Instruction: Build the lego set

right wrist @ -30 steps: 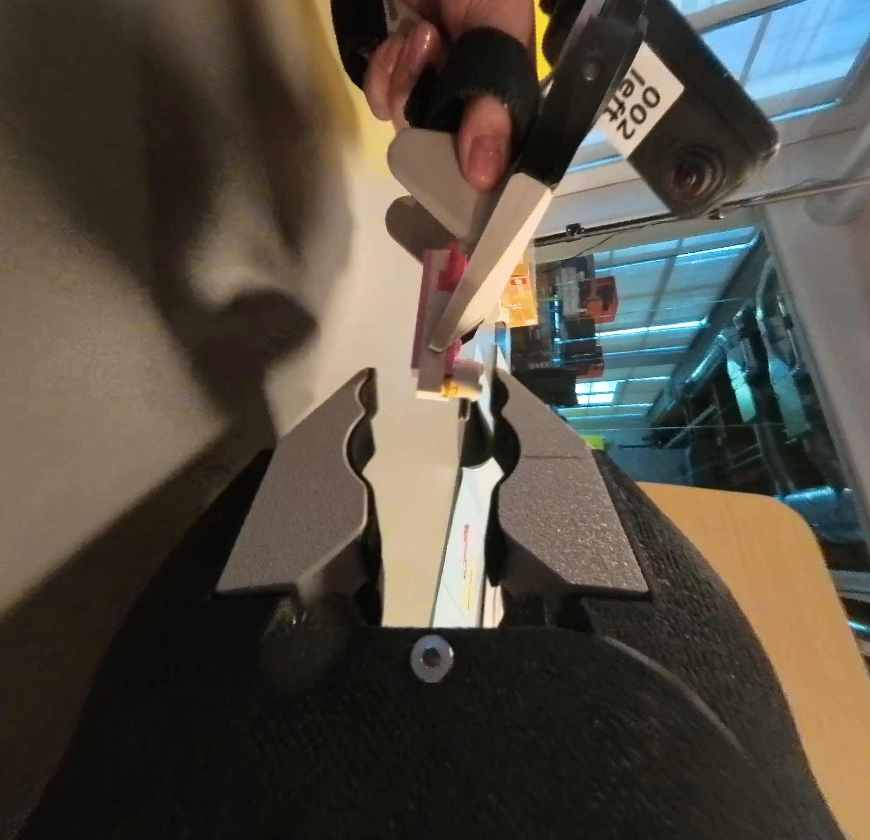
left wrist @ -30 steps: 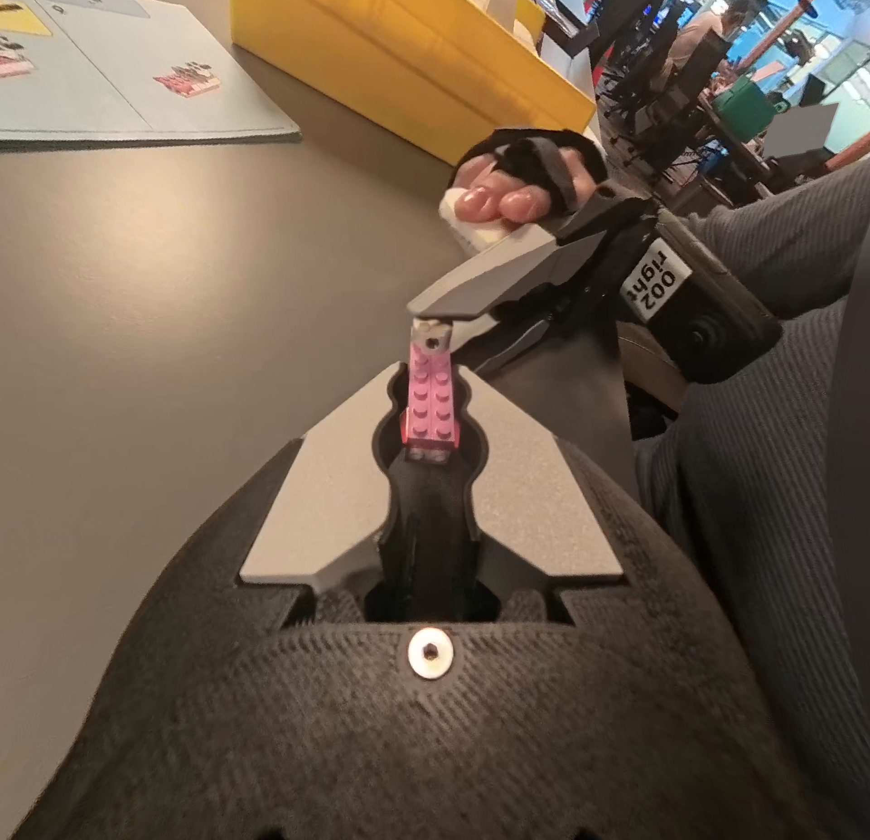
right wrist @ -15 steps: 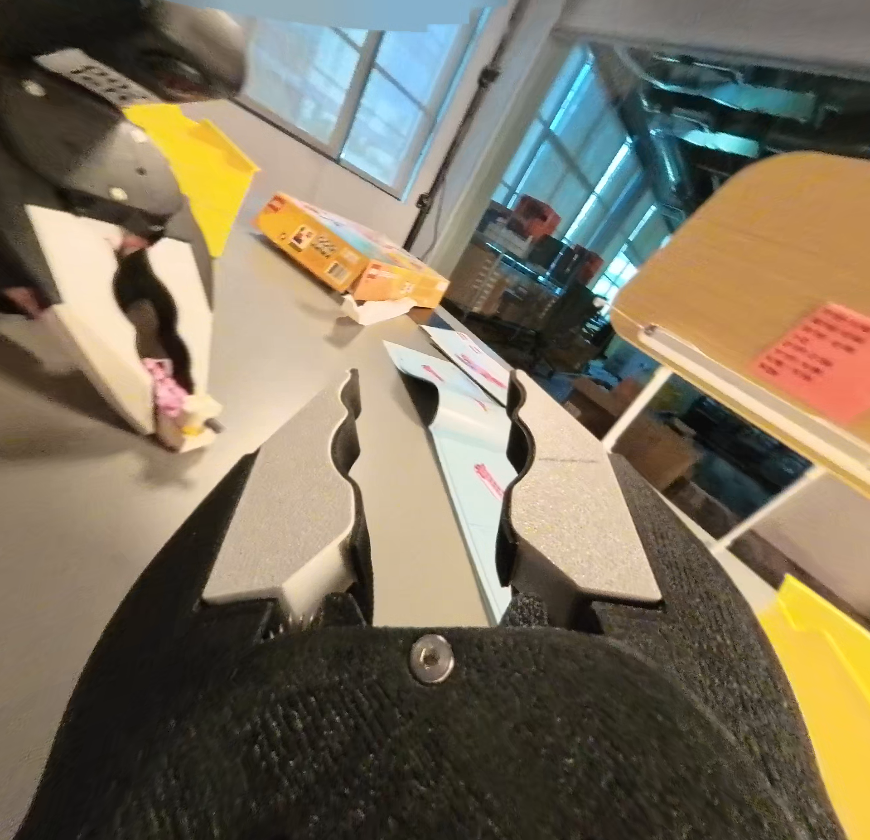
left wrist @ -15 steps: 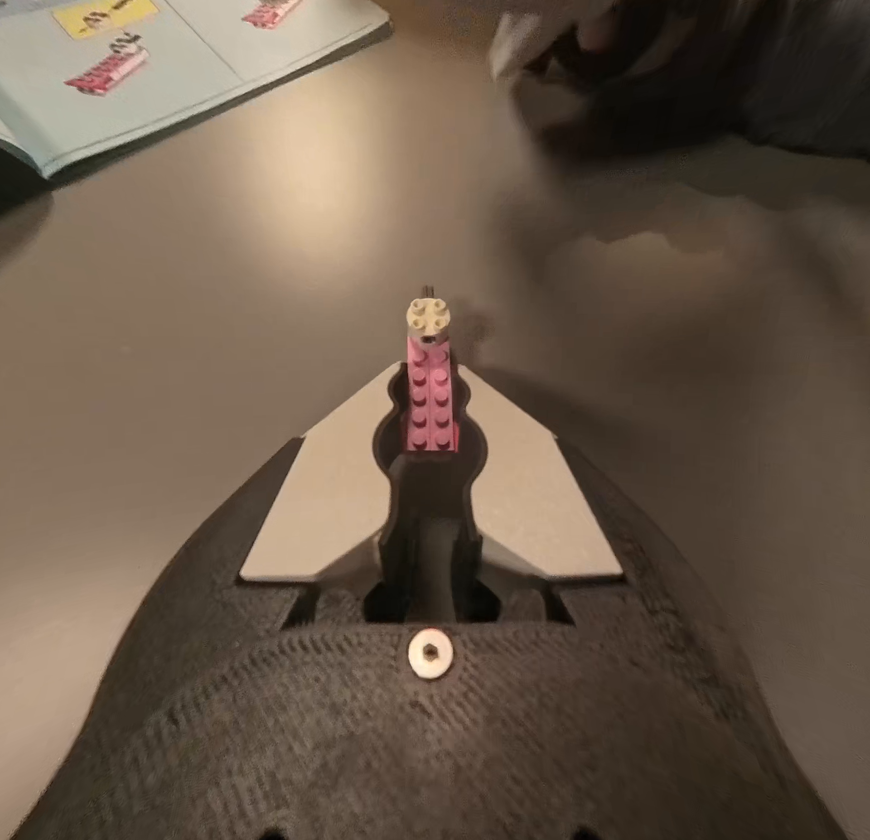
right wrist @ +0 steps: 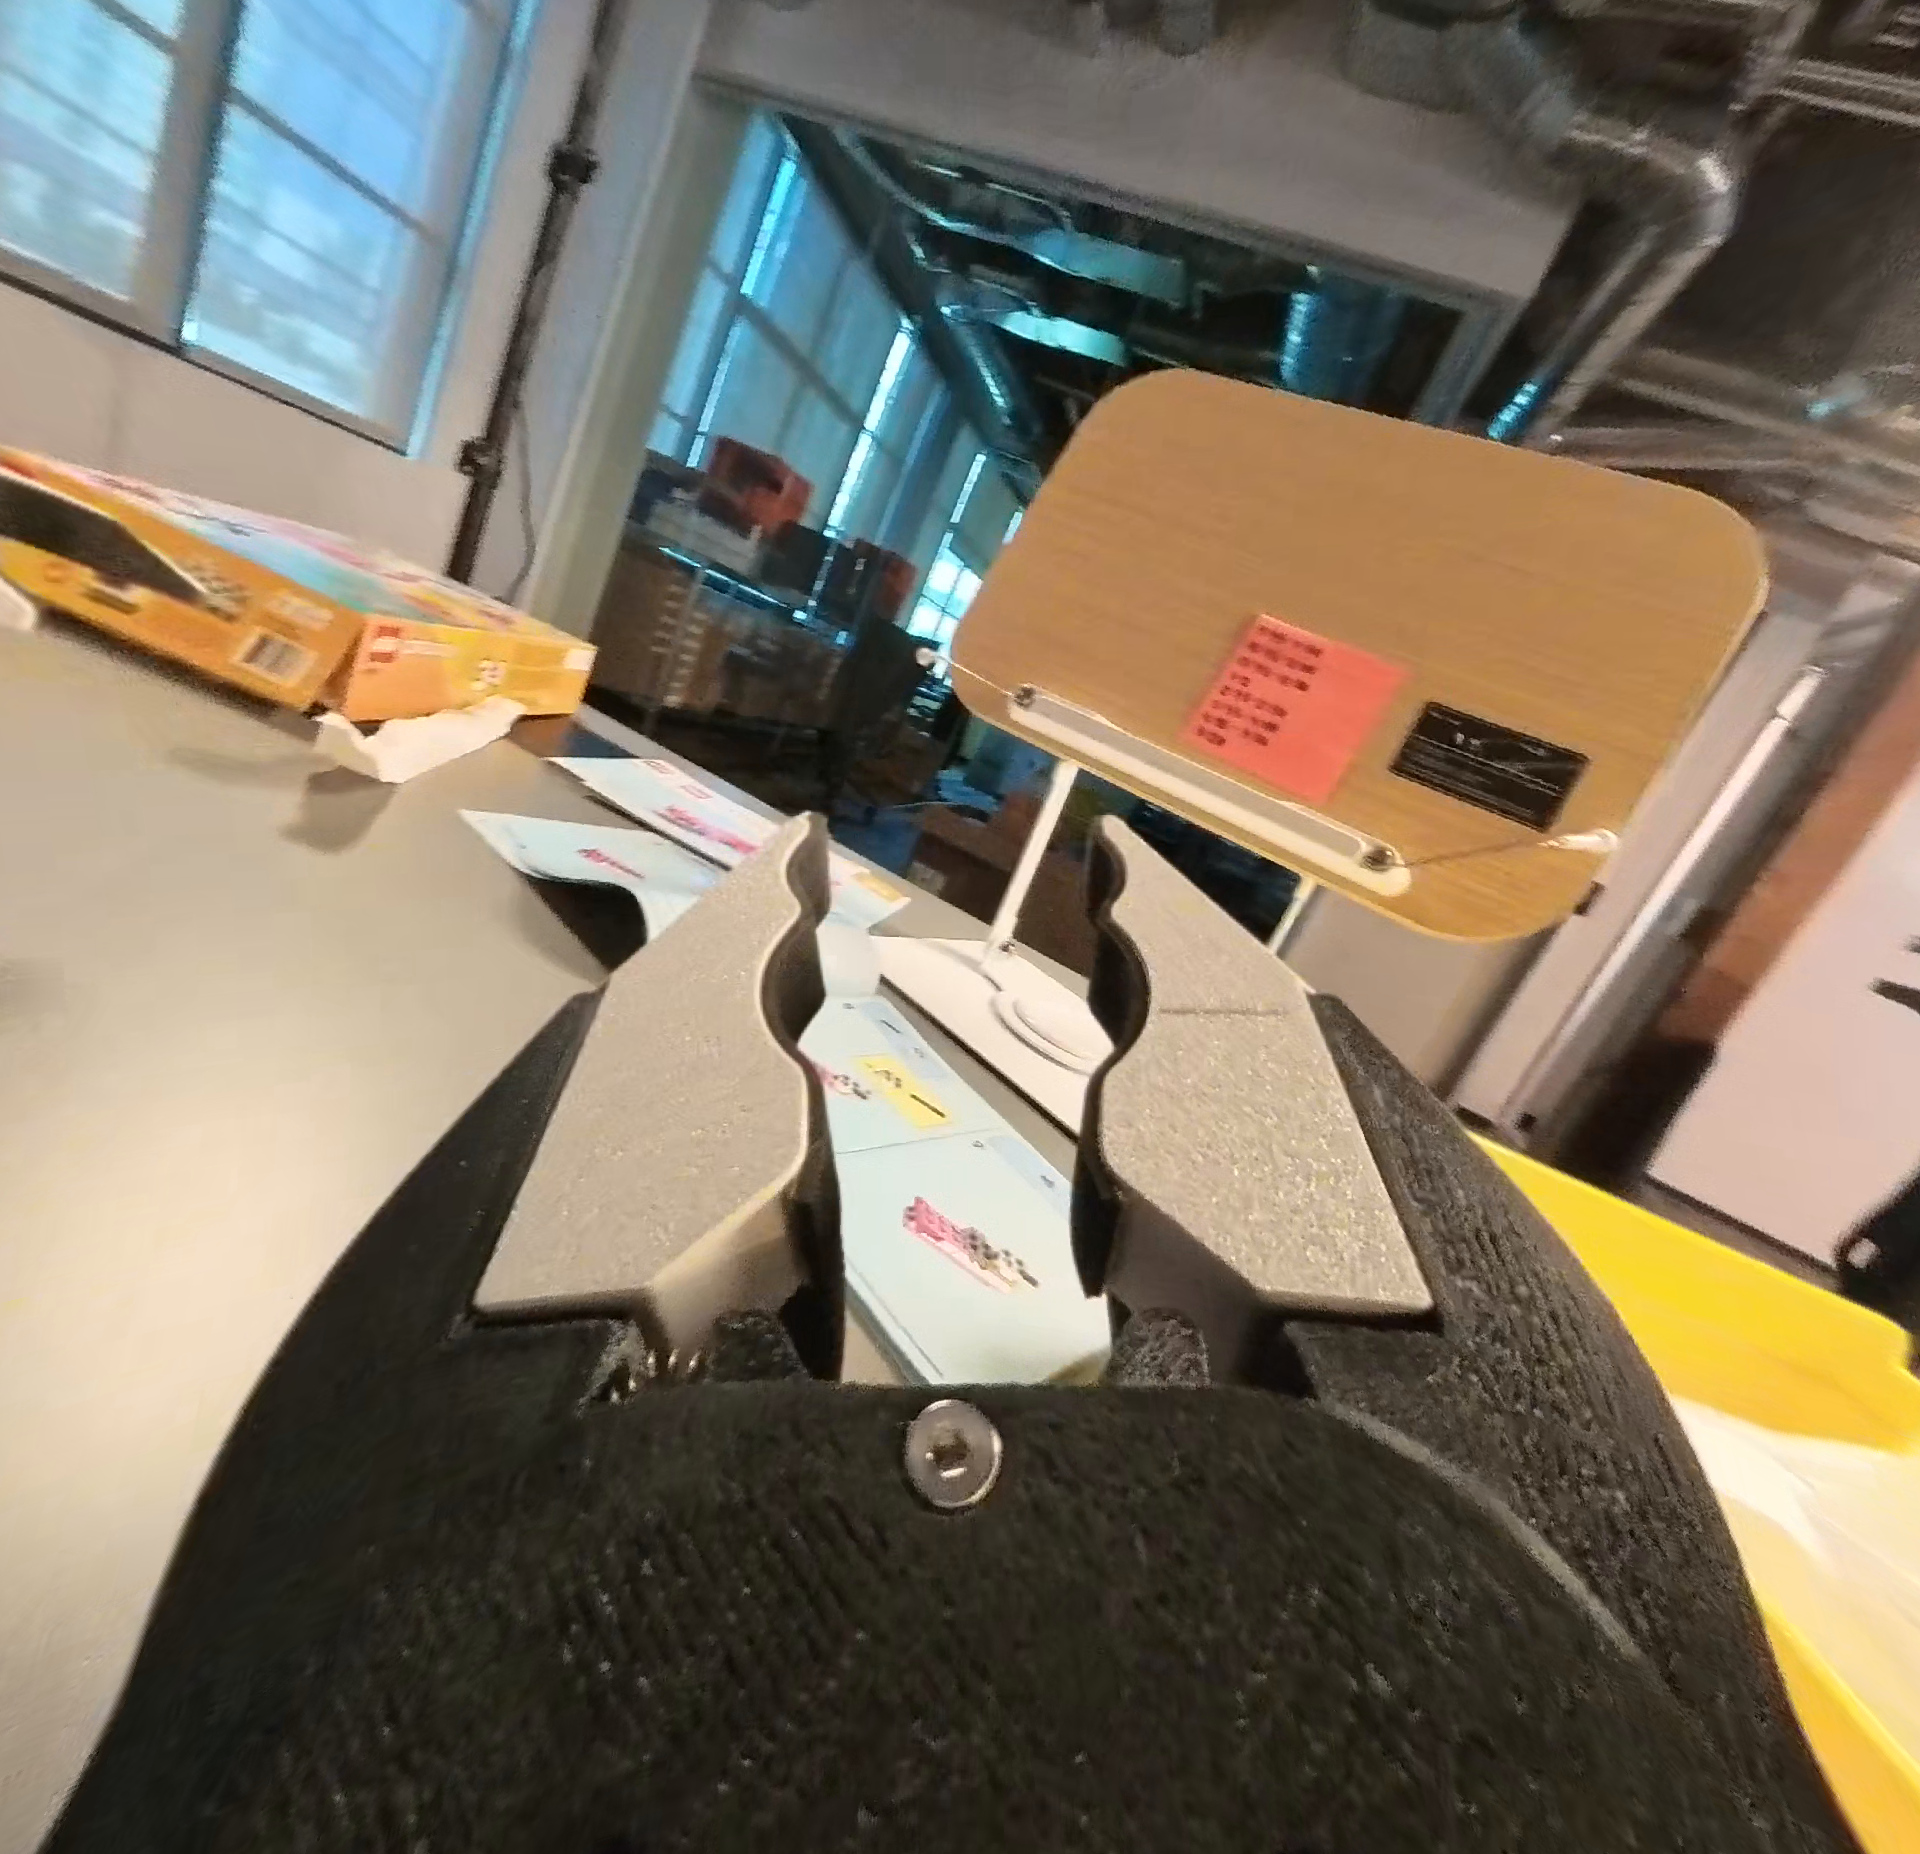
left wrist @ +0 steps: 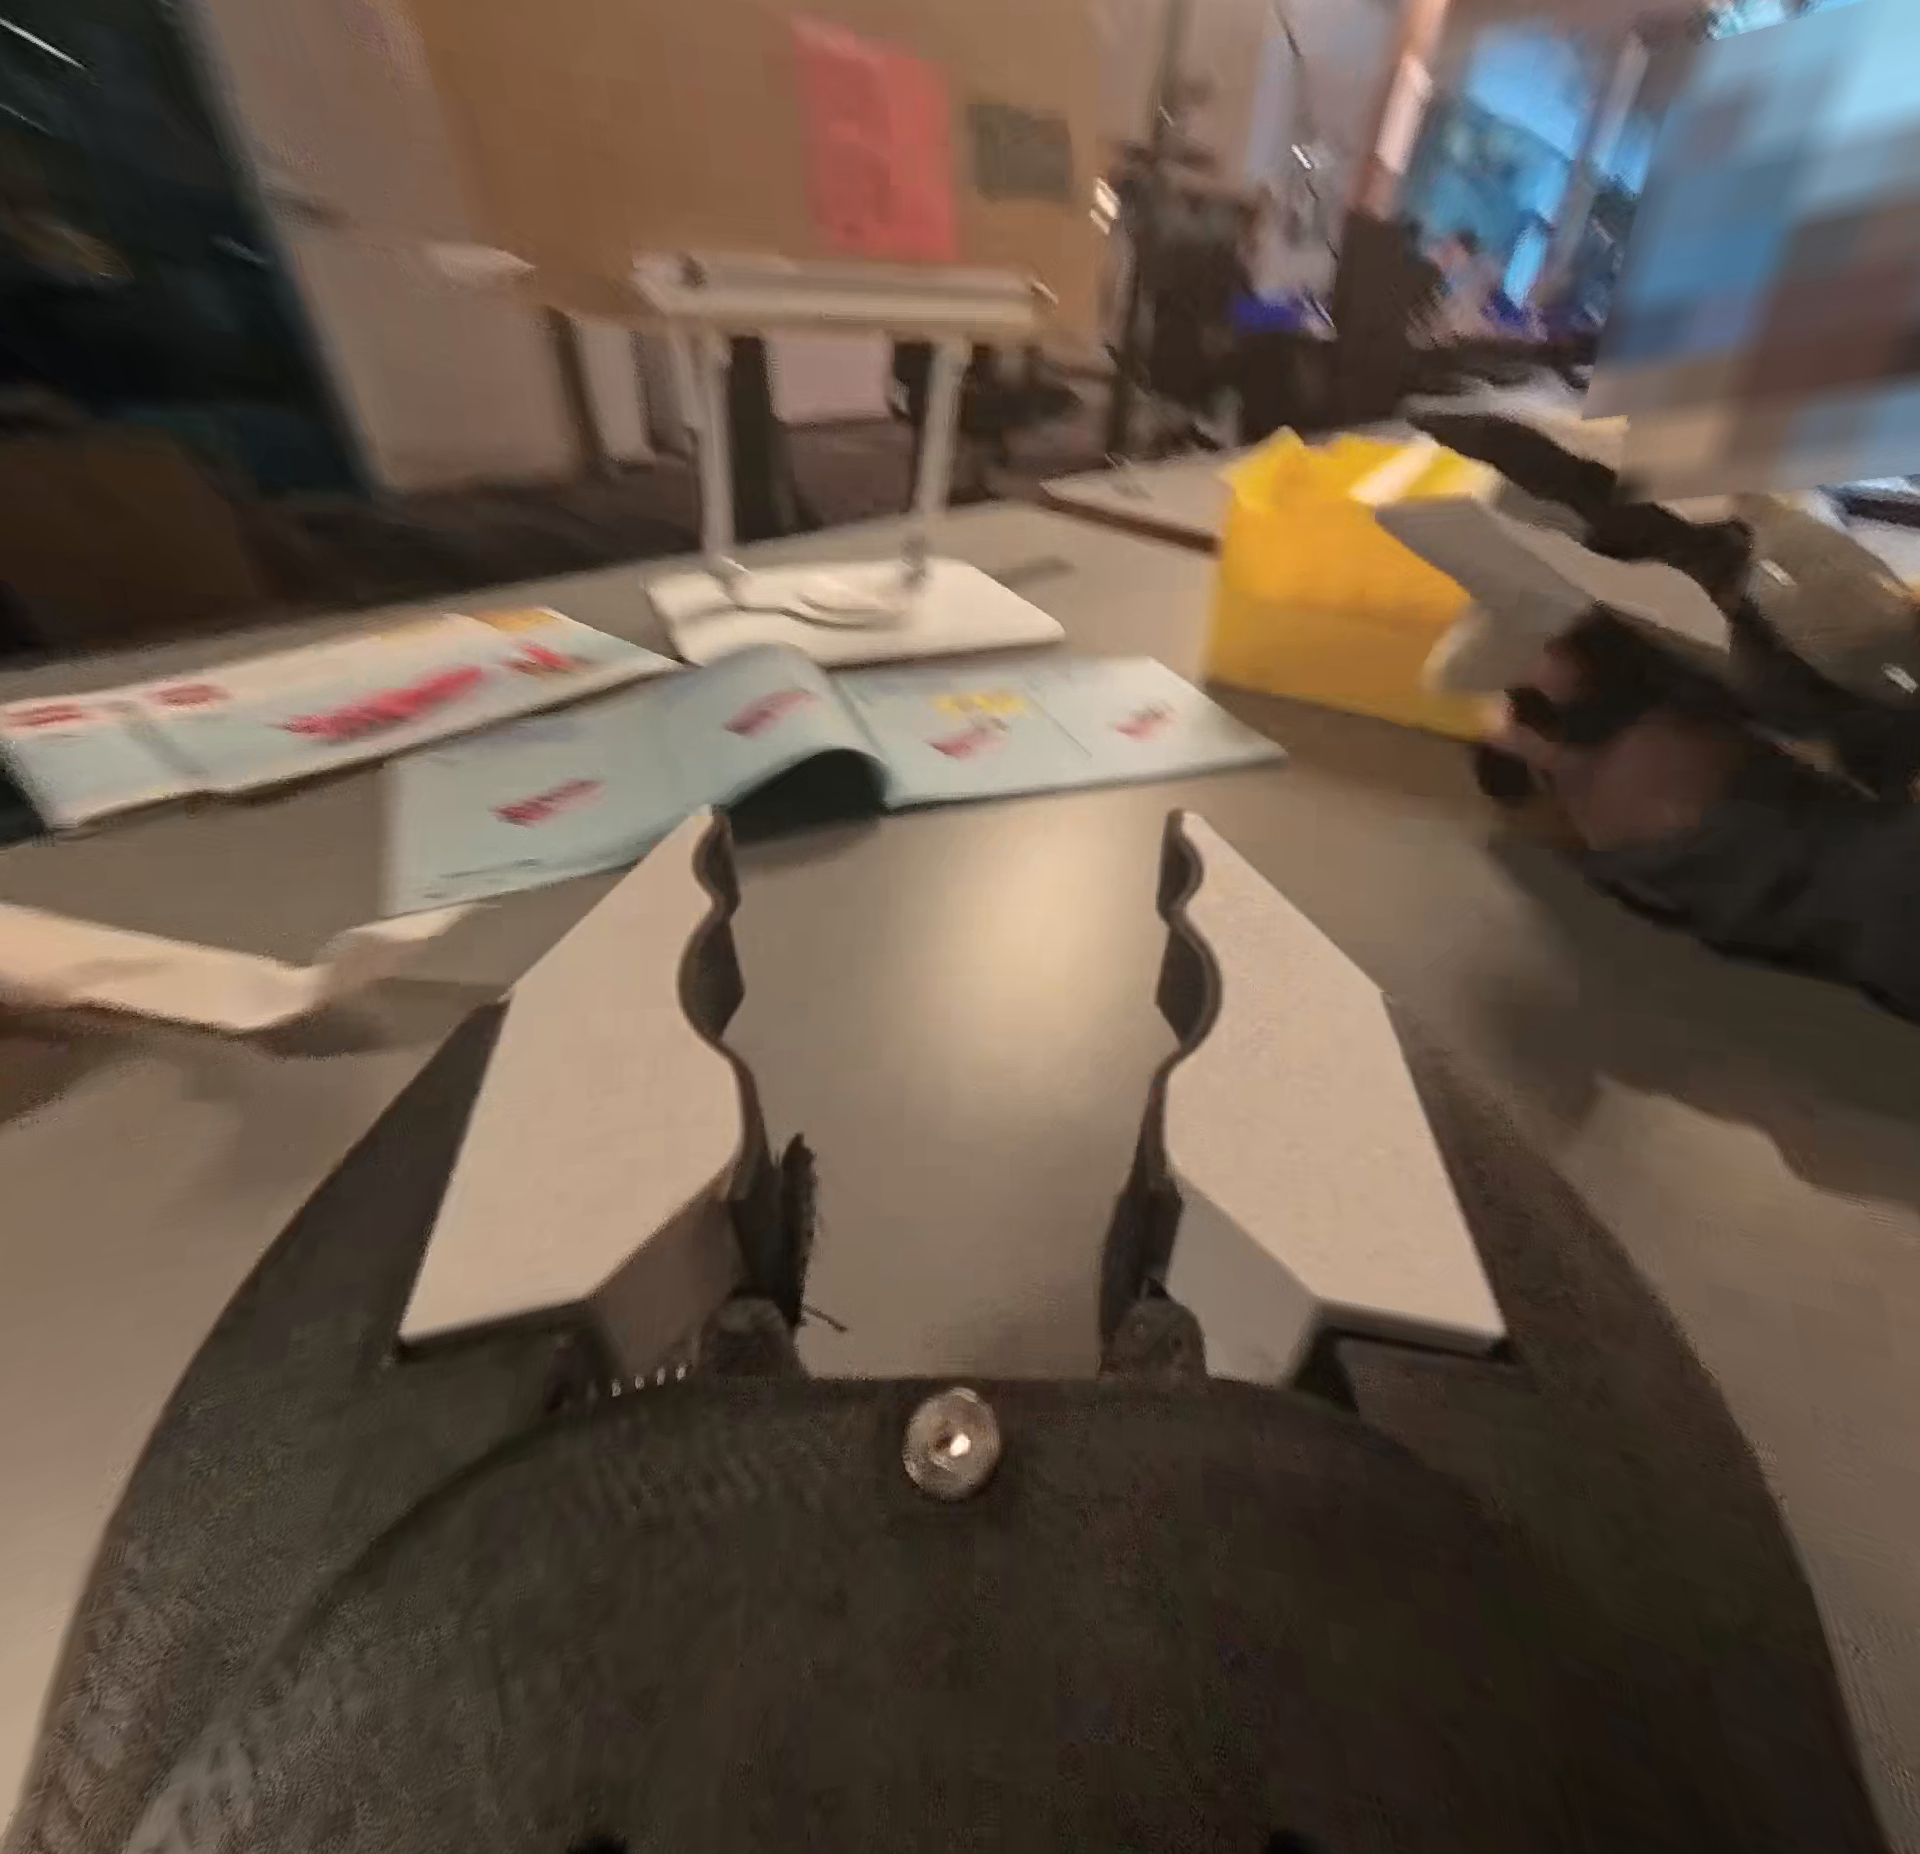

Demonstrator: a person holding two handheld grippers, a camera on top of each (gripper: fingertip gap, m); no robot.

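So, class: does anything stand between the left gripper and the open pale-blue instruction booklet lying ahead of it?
Nothing visible does. The left gripper is open with nothing in it, and only bare grey tabletop lies before the open pale-blue instruction booklet.

Left wrist view: low over the grey table (left wrist: 966,931), facing along it toward the open booklet (left wrist: 831,734), blurred; right wrist view: just above the same table (right wrist: 208,973), tilted up toward the wooden stand (right wrist: 1351,609); shared: booklet, stand (left wrist: 831,298), yellow bin (left wrist: 1320,589).
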